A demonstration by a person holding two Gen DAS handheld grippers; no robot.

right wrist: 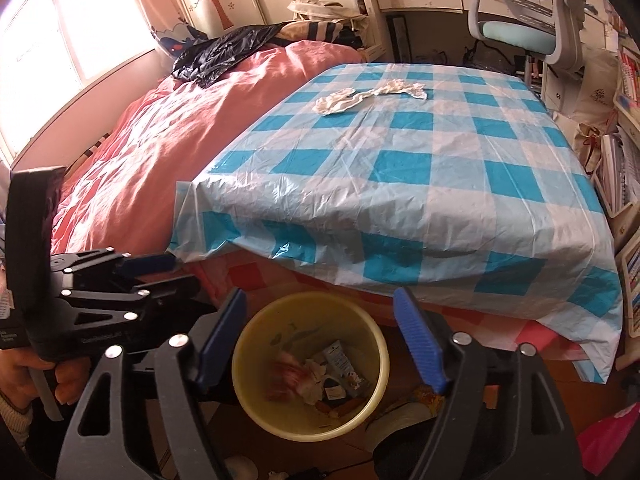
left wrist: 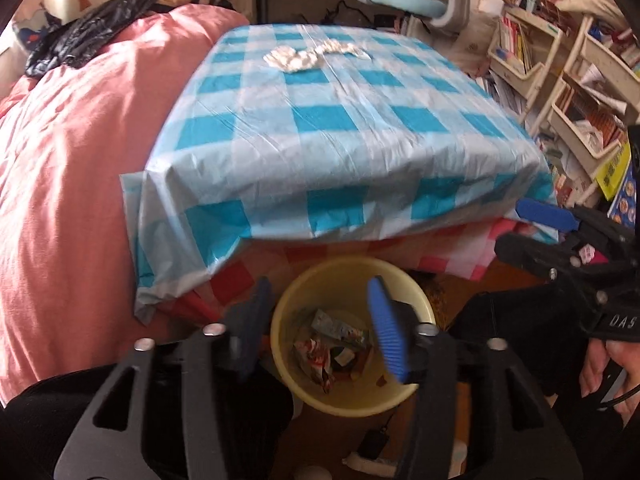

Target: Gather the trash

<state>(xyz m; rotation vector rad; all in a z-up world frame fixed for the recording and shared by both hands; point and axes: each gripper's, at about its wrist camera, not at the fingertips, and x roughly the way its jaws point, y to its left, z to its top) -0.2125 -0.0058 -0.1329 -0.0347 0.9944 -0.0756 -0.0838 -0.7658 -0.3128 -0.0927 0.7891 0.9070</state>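
Both tongs, left gripper (left wrist: pixel 320 330) and right gripper (right wrist: pixel 320 340), gape wide and empty over a yellow bin (right wrist: pixel 260 412) at lower centre, wrappers (left wrist: pixel 324 354) already inside. Crumpled white tissue (right wrist: pixel 362 98) remains on the checked tablecloth (right wrist: pixel 440 184), upper centre.

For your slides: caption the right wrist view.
Open right gripper above yellow bin; crumpled tissue on checked tablecloth.

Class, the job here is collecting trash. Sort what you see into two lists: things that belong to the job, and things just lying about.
Belongs to the job:
- yellow bin, wrappers already inside
- crumpled white tissue on the blue checked tablecloth
- left gripper and right gripper, both open above the bin

Just lying about:
- pink duvet
- black plastic bag
- desk chair
- bookshelves
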